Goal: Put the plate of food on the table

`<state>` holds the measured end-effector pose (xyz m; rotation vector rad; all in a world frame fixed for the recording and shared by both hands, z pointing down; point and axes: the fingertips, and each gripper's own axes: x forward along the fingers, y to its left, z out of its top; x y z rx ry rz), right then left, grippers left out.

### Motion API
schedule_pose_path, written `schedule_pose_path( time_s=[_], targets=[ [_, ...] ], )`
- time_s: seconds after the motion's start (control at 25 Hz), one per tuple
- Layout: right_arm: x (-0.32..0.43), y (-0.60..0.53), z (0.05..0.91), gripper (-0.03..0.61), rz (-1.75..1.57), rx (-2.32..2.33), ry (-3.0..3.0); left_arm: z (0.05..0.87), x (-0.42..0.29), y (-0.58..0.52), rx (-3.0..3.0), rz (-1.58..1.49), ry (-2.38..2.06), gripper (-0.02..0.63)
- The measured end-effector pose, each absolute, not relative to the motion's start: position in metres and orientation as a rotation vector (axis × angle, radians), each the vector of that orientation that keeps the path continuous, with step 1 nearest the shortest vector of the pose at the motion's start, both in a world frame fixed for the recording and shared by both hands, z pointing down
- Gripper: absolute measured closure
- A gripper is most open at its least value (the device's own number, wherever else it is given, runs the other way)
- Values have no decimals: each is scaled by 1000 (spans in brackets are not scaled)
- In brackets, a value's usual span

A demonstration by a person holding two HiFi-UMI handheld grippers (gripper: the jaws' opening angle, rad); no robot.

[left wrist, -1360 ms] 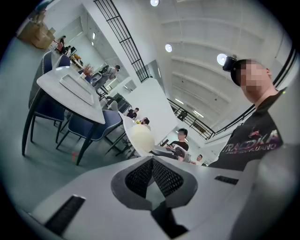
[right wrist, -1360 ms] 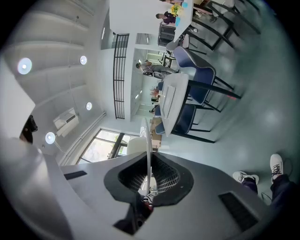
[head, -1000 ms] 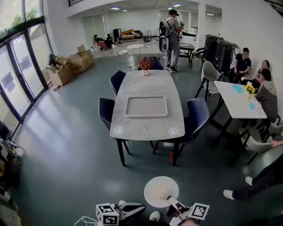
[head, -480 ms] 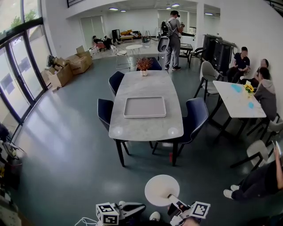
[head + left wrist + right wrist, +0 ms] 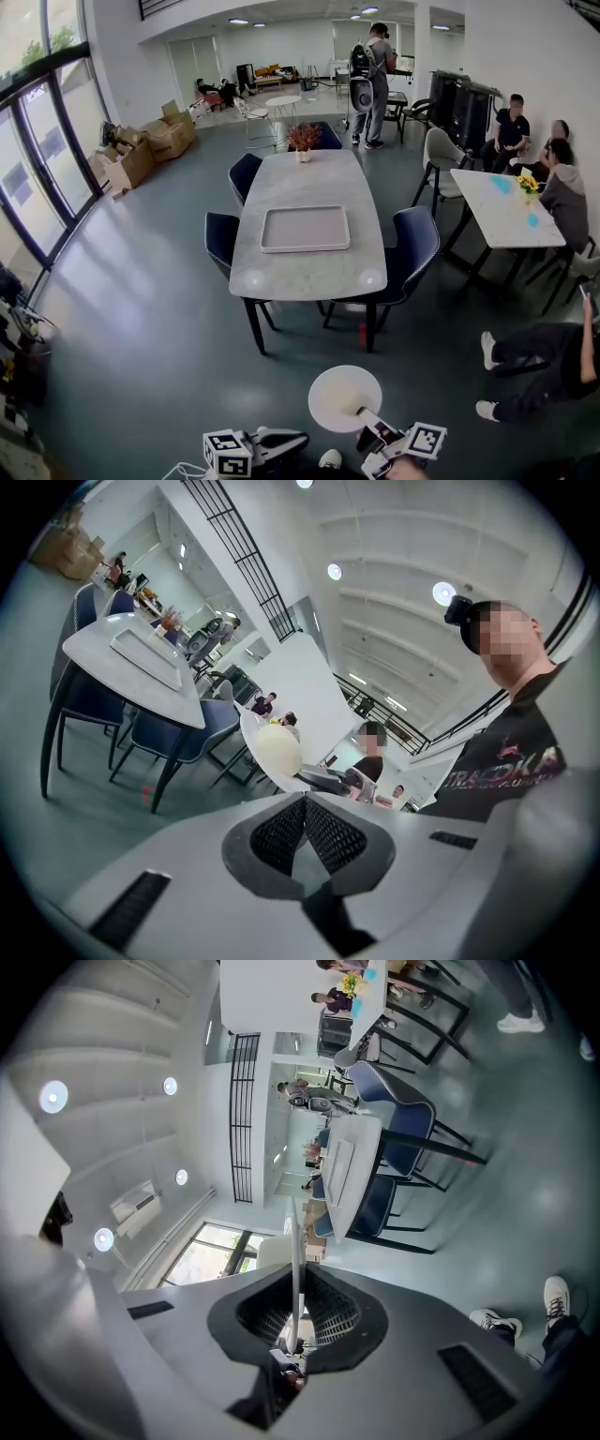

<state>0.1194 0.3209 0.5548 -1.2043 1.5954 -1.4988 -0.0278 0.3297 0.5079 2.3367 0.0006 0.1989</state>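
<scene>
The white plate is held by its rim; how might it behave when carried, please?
Probably stiff: the plate lies flat though the right gripper pinches only its rim. Gripped at one edge, it could tilt or slip.

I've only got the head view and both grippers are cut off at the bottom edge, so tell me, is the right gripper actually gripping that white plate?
Observer: Yes. In the right gripper view the plate stands edge-on between the fingers of the right gripper, and they are closed on its rim.
Operator: And the left one, is it carrying anything?
Observer: No. The left gripper view shows the left gripper with its fingers pressed together and nothing between them.
</scene>
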Motion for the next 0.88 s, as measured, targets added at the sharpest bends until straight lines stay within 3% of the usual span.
schedule_pose_path(
  time_s=[0.48, 0.88],
  targets=[
    [130, 288, 558, 549, -1446, -1220, 1595, 512, -17, 298, 2319, 226, 40, 607],
    [123, 208, 563, 548, -1459, -1287, 1486, 519, -26, 204, 2306, 216, 120, 607]
  ],
)
